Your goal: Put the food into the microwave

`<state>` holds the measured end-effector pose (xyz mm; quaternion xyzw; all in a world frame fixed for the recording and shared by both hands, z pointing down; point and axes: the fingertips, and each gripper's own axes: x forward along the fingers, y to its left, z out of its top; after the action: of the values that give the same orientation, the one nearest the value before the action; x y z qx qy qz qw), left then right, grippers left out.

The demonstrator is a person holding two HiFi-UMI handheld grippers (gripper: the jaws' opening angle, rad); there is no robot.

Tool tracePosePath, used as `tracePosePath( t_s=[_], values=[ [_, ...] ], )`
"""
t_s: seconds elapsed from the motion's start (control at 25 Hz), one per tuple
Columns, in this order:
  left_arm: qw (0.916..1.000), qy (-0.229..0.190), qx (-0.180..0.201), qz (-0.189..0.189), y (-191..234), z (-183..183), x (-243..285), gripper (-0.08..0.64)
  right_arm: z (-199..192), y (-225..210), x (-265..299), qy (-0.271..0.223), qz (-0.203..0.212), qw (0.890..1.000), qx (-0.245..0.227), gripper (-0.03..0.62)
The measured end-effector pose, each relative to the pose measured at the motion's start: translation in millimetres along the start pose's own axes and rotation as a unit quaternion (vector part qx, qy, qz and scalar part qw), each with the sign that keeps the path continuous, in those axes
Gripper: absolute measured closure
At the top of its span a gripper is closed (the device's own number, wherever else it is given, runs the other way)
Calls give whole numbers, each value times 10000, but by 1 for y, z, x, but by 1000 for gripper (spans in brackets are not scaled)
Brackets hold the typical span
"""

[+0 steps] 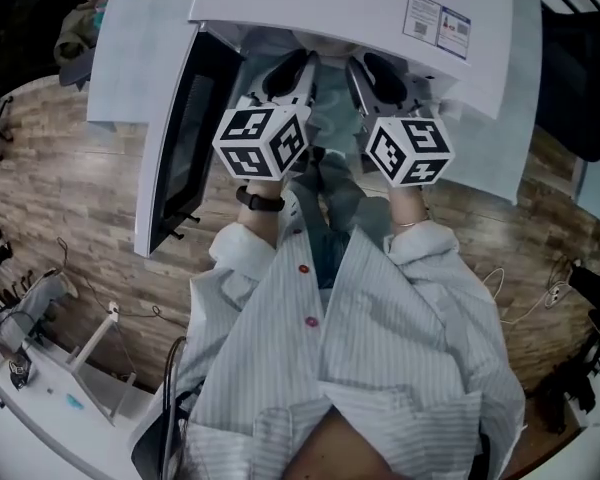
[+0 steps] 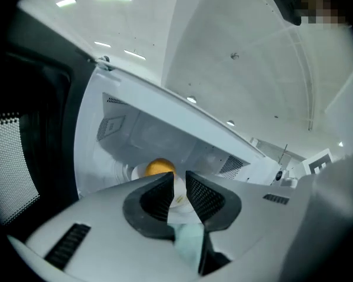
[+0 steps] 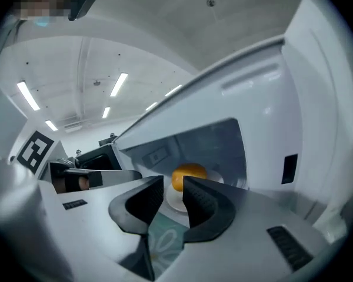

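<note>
Wood-plank flooring (image 1: 60, 188) surrounds a pale table (image 1: 120, 58) carrying the boxy white microwave oven (image 1: 350, 13) at the top of the head view. Its dark-glass door (image 1: 180, 148) is swung out to the left, so the cavity is reachable. Inside, at the centre of both gripper views, the round orange piece of food (image 2: 159, 168) sits on a small white plate (image 3: 216, 178) on the cavity floor, so the placing looks done. The left gripper (image 2: 177, 185) and right gripper (image 3: 172, 192) both point at it, jaws narrowly apart and pinching nothing. They look free to back out, with the door left to close.
</note>
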<state>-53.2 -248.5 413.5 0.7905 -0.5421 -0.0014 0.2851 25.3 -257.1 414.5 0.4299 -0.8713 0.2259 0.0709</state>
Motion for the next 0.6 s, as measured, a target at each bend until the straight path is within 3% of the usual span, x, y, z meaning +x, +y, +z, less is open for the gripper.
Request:
tracePosePath(
  t_s=[0.24, 0.6],
  values=[
    [9994, -209, 35, -278, -32, 27, -17, 490, 33, 26, -29, -275, 384, 9988, -129, 519],
    [9954, -621, 131, -713, -82, 64, -43, 518, 81, 52, -72, -733, 806, 9936, -307, 543]
  ],
)
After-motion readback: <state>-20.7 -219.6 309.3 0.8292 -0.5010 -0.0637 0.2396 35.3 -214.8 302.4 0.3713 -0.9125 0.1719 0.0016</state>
